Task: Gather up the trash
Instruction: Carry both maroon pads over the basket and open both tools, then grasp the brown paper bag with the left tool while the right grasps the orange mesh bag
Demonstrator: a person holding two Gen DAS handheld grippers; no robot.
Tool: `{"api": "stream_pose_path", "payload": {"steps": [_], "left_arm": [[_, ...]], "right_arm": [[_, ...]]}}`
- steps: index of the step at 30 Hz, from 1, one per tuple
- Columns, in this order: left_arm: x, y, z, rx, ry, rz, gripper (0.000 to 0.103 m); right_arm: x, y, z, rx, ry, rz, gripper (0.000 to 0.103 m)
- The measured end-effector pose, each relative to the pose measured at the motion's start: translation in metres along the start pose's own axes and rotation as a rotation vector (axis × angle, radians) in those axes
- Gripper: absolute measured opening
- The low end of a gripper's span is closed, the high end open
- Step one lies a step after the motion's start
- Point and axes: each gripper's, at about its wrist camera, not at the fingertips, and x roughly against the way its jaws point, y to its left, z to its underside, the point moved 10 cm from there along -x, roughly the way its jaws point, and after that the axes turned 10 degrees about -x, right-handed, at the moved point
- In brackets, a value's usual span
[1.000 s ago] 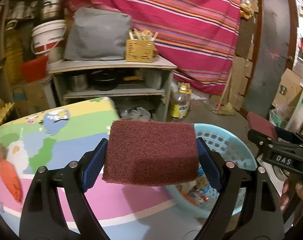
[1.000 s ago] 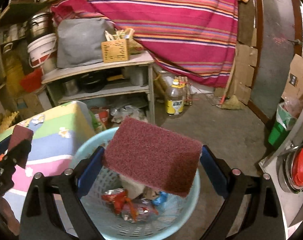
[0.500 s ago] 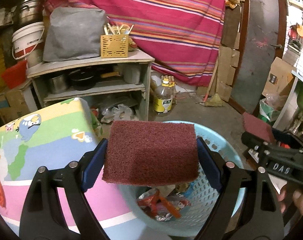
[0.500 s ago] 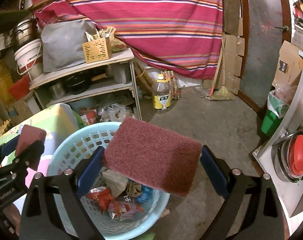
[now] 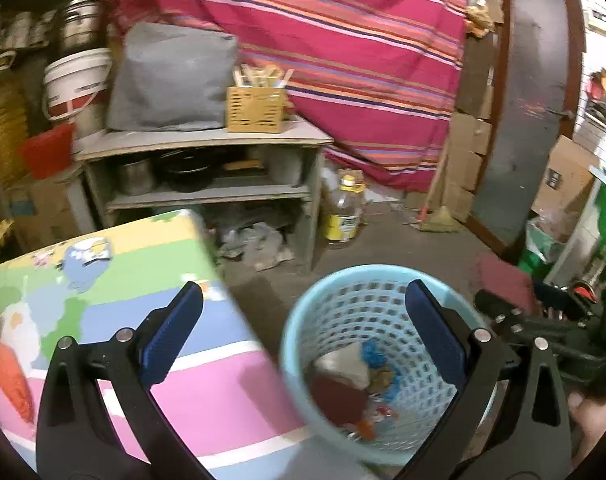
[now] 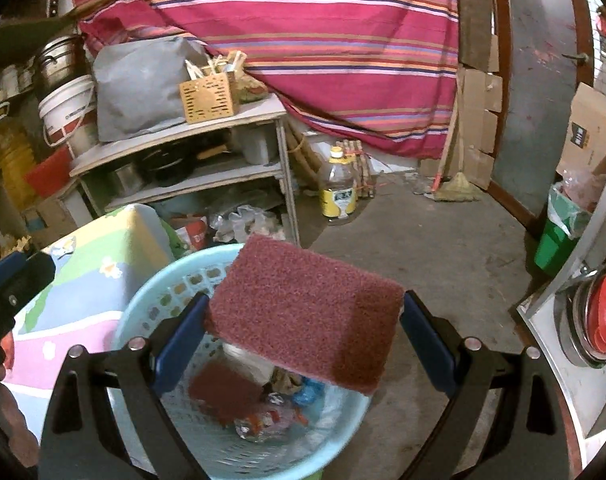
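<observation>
My left gripper (image 5: pixel 303 324) is open and empty above the light blue perforated trash basket (image 5: pixel 299 312). A maroon scouring pad (image 5: pixel 337 398) lies inside the basket among wrappers. My right gripper (image 6: pixel 303 332) is shut on a second maroon scouring pad (image 6: pixel 307 316), held over the same basket (image 6: pixel 143 304). The dropped pad (image 6: pixel 223 392) shows inside it. The right gripper with its pad (image 5: pixel 503 280) appears at the right in the left wrist view. The left gripper's fingers (image 6: pixel 3 276) show at the left edge in the right wrist view.
A colourful cartoon-print table (image 5: pixel 103 320) stands left of the basket. Behind it is a grey shelf (image 5: pixel 203 140) with pots, a cushion and a wicker box. An oil bottle (image 5: pixel 343 212) and a green bin (image 6: pixel 555 240) stand on the concrete floor.
My left gripper has opened and its scouring pad has dropped into the basket. The right gripper still holds its pad over the basket.
</observation>
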Motion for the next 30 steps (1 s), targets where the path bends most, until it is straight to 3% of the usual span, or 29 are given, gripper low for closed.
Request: {"api": "stream_pose_path", "payload": {"steps": [2,12,17,26,30], "left_arm": [[0.002,0.017,0.006,0.021,0.013,-0.021,0.098],[0.018,0.107,0.045,0.077,0.068,-0.153,0.098],[0.031,0.187,0.078,0.117,0.118,-0.245,0.098],[0.052,0.366,0.148,0.21,0.251,-0.495,0.098],[0.047,0.416,0.172,0.268,0.303,-0.511,0.098]], "right_arm": [[0.0,0.008,0.0,-0.012,0.001,-0.011,0.099],[-0.004,0.034,0.008,0.009,-0.005,0.047,0.099],[-0.01,0.07,0.021,0.018,0.015,0.018,0.099],[-0.028,0.174,0.069,0.113,0.099,-0.048,0.099],[-0.036,0.214,0.088,0.193,0.121,-0.051,0.099]]}}
